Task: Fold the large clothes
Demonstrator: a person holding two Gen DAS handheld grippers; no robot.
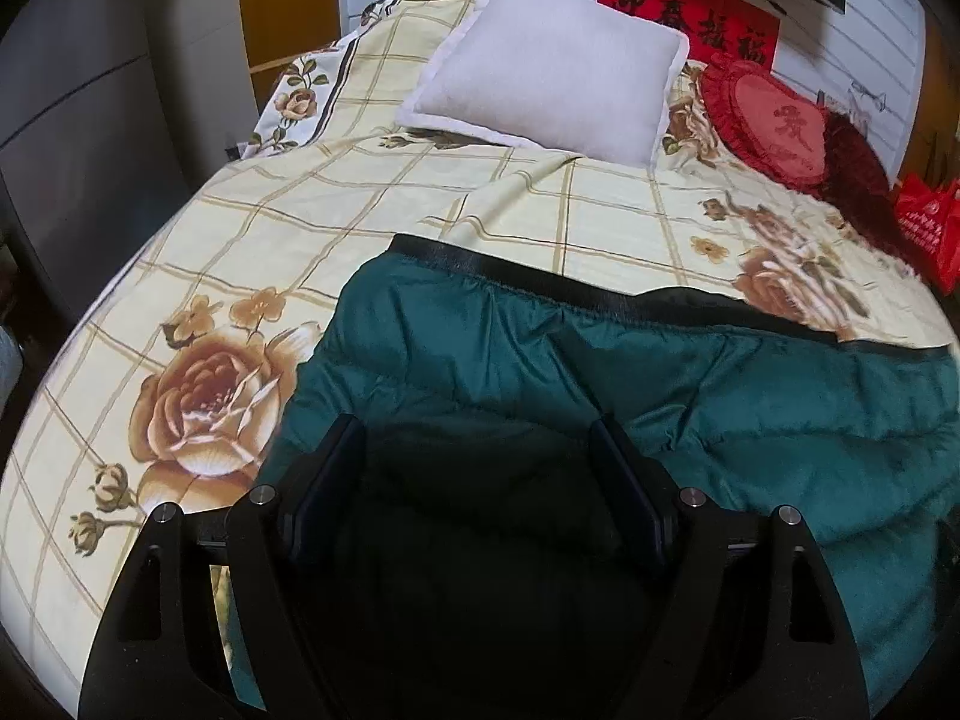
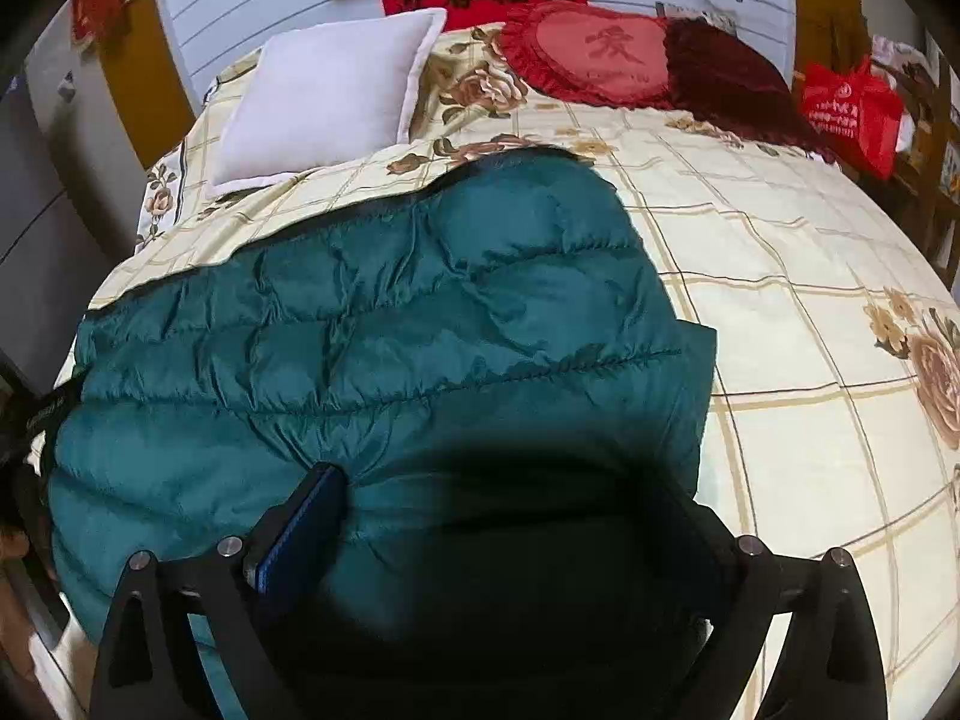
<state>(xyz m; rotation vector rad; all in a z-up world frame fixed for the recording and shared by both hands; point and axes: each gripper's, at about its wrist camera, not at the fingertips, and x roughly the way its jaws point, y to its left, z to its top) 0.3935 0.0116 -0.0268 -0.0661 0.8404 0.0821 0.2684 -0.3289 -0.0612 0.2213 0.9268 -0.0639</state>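
Both our grippers, left (image 1: pixel 477 480) and right (image 2: pixel 510 516), spread over teal quilted coat (image 2: pixel 372 324); floral checked bed (image 1: pixel 288 222), pillow (image 1: pixel 552 90) beyond.

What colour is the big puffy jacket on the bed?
Dark teal green quilted puffer jacket, clearest in the right wrist view.

The left gripper (image 1: pixel 477 438) is matte black, with two flat fingers (image 1: pixel 327 474) bearing dark blue pads. Black angled struts fan out toward 7 and 5 o'clock, each with a slot-like cutout, and silver round pins (image 1: pixel 264 493) cap the joints. The right gripper (image 2: pixel 498 498) has the same build: black struts, silver pins (image 2: pixel 230 546), a blue-padded finger (image 2: pixel 303 534) at 8 o'clock; its other finger is lost in shadow.
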